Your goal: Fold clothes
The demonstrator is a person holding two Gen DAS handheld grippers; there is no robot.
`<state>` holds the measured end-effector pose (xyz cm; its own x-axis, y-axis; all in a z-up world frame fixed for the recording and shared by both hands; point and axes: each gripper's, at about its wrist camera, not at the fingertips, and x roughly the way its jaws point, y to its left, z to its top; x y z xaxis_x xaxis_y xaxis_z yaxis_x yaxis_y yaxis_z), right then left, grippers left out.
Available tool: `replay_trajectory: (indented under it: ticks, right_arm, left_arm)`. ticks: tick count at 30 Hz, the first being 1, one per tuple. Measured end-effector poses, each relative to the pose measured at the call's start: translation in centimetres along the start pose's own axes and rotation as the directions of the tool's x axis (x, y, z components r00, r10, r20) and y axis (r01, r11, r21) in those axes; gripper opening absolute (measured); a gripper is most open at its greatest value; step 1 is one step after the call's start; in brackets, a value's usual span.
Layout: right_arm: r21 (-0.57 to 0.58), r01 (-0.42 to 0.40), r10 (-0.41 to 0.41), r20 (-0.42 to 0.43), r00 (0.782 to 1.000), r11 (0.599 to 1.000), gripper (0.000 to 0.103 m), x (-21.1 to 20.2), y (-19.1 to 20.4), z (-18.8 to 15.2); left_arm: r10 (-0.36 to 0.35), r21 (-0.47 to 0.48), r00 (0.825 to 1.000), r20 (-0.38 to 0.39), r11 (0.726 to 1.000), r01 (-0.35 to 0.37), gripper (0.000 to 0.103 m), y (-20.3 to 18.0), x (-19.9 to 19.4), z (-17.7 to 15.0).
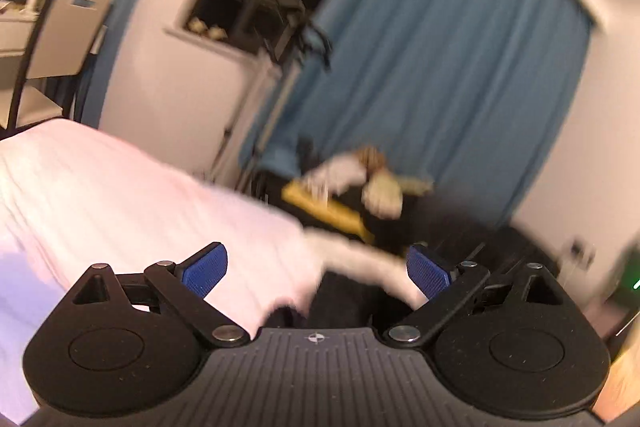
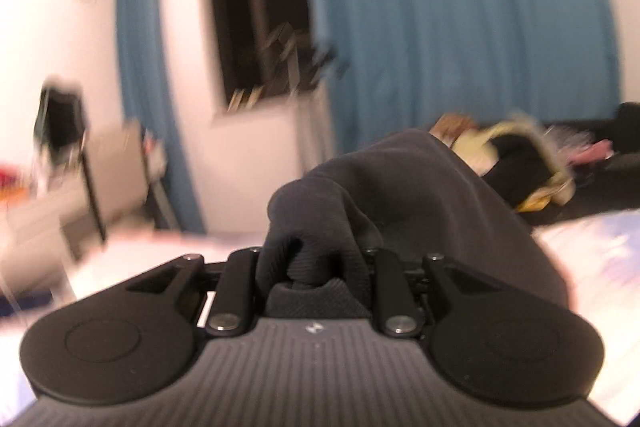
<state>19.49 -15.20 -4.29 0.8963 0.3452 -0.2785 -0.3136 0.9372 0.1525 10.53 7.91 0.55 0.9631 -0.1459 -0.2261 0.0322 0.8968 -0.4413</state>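
Our left gripper (image 1: 316, 271), a black two-finger tool with ribbed blue pads (image 1: 204, 269) on hinged black links, points a little below level with its jaws spread wide and nothing clamped between them. Its ribbed grey body fills the bottom of the left wrist view. Our right gripper (image 2: 314, 267), the same black linkage build, also points slightly downward; its fingers stand close together, pinched on a bunched fold of dark charcoal knit garment (image 2: 384, 187) that hides the pads and drapes away over the right finger. Both views are smeared.
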Motion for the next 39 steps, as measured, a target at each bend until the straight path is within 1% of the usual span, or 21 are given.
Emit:
replay_trajectory:
  ticks: [2,3,5,8,9,10,12,13,15,20,23,25,26,27,29,31,33,34,35,37,39]
  right_arm:
    - [-0.097,-0.01,0.001,-0.092,0.996,0.995,0.023,3.5,3.4,-3.4]
    - [-0.14,-0.012,-0.004,-0.116,0.993,0.99,0.025,4.8,4.6,-4.7]
    - [-0.209,-0.011,-0.017,-0.132,0.991,0.978,0.028,7.0,6.2,-6.7]
    - [-0.252,-0.012,-0.015,-0.104,0.995,0.968,0.043,7.3,7.4,-7.4]
    - [-0.251,-0.032,0.006,-0.102,0.995,0.967,0.052,7.1,7.3,-7.1]
    - [-0.247,-0.057,0.033,-0.1,0.994,0.967,0.058,6.7,7.2,-6.9]
    - [-0.256,-0.133,0.107,-0.112,0.988,0.957,0.066,5.3,7.0,-6.2]
    - [-0.274,-0.191,0.158,-0.138,0.978,0.943,0.074,4.3,6.9,-5.8]
    - [-0.302,-0.29,0.239,-0.194,0.951,0.908,0.082,2.2,6.7,-5.2]
    - [-0.326,-0.361,0.285,-0.259,0.923,0.874,0.083,-3.7,5.0,-3.8]
    - [-0.321,-0.321,0.252,-0.239,0.938,0.891,0.083,-6.4,2.2,-3.1]
    - [-0.333,-0.273,0.207,-0.222,0.953,0.902,0.082,-7.2,0.4,-3.2]
    - [-0.318,-0.251,0.187,-0.219,0.958,0.914,0.081,-7.3,-0.8,-3.2]
    - [-0.284,-0.232,0.172,-0.218,0.961,0.931,0.081,-7.4,-2.0,-3.4]
    - [-0.227,-0.201,0.152,-0.215,0.965,0.953,0.078,-7.5,-4.0,-4.1]
    - [-0.217,-0.183,0.134,-0.223,0.966,0.959,0.066,-6.9,-5.2,-4.6]
    - [-0.227,-0.176,0.121,-0.239,0.964,0.958,0.065,-6.1,-5.9,-5.0]
    - [-0.234,-0.189,0.128,-0.253,0.959,0.954,0.065,-5.6,-5.9,-5.1]
    - [-0.242,-0.209,0.141,-0.269,0.953,0.947,0.065,-5.2,-5.8,-5.2]
    - [-0.284,-0.247,0.171,-0.269,0.948,0.927,0.063,-4.7,-5.1,-5.6]
    - [-0.336,-0.267,0.186,-0.254,0.949,0.903,0.061,-4.2,-4.3,-6.0]
  left_arm:
    - [-0.012,-0.035,0.998,0.061,0.999,0.014,0.098,2.2,-0.1,0.3]
    - [-0.01,-0.037,0.997,0.071,0.999,0.013,0.098,3.0,0.0,0.2]
    - [0.006,-0.03,0.998,0.063,1.0,-0.004,0.098,4.2,0.5,0.2]
    - [-0.015,-0.032,0.999,0.032,0.999,0.017,0.098,5.2,1.7,-0.1]
    - [-0.037,-0.045,0.999,0.035,0.998,0.039,0.098,5.4,1.9,-0.1]
    - [-0.059,-0.057,0.998,0.039,0.997,0.061,0.098,5.6,2.1,-0.2]
    - [-0.094,-0.081,0.995,0.037,0.992,0.096,0.098,5.9,2.3,-0.4]
    - [-0.107,-0.091,0.994,0.034,0.99,0.11,0.098,6.0,2.3,-0.5]
    - [-0.126,-0.103,0.991,0.036,0.986,0.129,0.098,6.0,2.0,-0.8]
    - [-0.15,-0.094,0.989,0.005,0.984,0.15,0.098,4.6,1.5,-1.6]
    - [-0.157,-0.027,0.987,-0.045,0.987,0.156,0.098,2.4,2.0,-2.8]
    - [-0.17,0.03,0.981,-0.094,0.984,0.173,0.097,0.6,2.8,-4.3]
    - [-0.178,0.033,0.977,-0.121,0.982,0.183,0.097,0.0,3.3,-5.1]
    - [-0.192,0.02,0.969,-0.155,0.98,0.197,0.094,-0.4,4.0,-5.9]
    - [-0.213,-0.022,0.953,-0.217,0.977,0.213,0.083,-0.7,5.3,-7.3]
    - [-0.157,-0.022,0.954,-0.255,0.987,0.157,0.066,-0.7,6.6,-8.4]
    - [-0.075,-0.008,0.958,-0.276,0.997,0.076,0.054,0.1,8.0,-9.3]
    - [-0.044,-0.018,0.959,-0.28,0.999,0.041,0.051,0.7,8.7,-9.6]
    - [-0.038,-0.053,0.961,-0.274,0.998,0.025,0.049,1.6,9.1,-9.7]
    - [-0.055,-0.13,0.966,-0.254,0.991,0.023,0.047,3.2,9.7,-9.6]
    - [-0.069,-0.159,0.968,-0.24,0.987,0.031,0.046,4.0,10.1,-9.6]
